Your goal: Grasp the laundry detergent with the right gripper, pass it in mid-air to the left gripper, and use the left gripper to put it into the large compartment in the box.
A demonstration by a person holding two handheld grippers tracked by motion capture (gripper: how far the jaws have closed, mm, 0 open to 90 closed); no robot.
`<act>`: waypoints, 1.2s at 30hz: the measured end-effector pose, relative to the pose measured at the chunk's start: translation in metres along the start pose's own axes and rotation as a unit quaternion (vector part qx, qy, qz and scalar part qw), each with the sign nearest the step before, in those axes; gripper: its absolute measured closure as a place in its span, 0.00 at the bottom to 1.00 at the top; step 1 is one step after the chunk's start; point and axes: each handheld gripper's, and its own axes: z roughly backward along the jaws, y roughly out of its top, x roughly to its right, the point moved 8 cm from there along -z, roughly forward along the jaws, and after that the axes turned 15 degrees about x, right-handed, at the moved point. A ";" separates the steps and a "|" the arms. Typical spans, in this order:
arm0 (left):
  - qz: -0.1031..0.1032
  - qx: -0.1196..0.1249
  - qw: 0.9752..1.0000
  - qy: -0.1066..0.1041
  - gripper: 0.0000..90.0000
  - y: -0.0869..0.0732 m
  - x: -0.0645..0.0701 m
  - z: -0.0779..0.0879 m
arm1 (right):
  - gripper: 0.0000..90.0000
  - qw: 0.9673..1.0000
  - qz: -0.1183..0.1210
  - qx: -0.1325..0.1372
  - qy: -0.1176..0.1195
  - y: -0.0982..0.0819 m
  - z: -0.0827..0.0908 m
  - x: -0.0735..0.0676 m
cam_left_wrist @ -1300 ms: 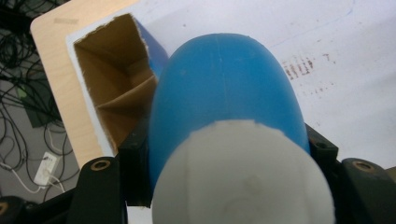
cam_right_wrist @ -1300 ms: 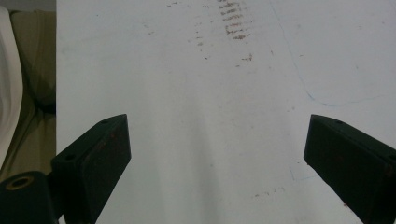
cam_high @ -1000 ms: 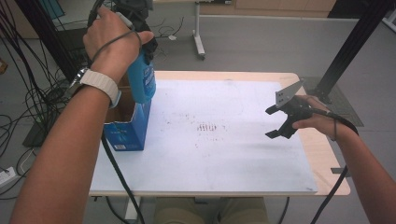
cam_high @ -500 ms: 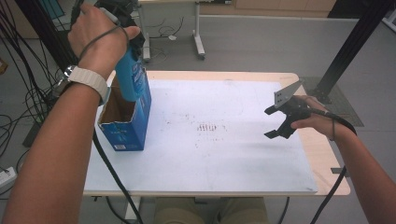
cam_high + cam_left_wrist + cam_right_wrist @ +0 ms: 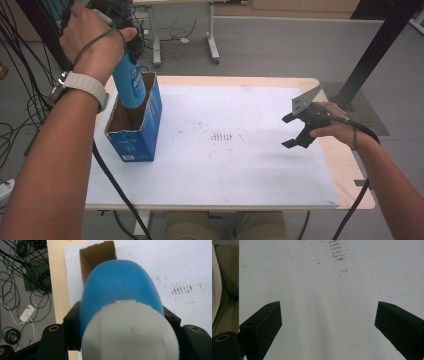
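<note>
Blue bottle with its white cap up sits clamped in the left gripper, its base just inside the mouth of the open cardboard box, so the sound move is to keep it upright and centred between the walls. Right gripper hovers wide open and empty over the white-covered surface; grey floor and cables lie beyond.

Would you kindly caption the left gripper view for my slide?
Left tool grips a blue bottle above an open cardboard box.
</note>
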 end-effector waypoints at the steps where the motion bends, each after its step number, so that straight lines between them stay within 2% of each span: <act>1: 0.001 0.000 1.000 0.001 0.42 -0.001 -0.001 -0.001 | 0.08 1.000 0.001 -0.001 0.001 0.000 0.000 0.000; 21: 0.017 -0.002 1.000 0.007 0.42 -0.013 -0.019 -0.022 | 0.08 1.000 -0.004 -0.005 0.000 -0.002 -0.003 -0.001; 36: 0.019 -0.006 1.000 0.004 0.42 -0.021 -0.022 -0.041 | 0.08 1.000 -0.006 -0.009 0.001 -0.005 -0.006 0.000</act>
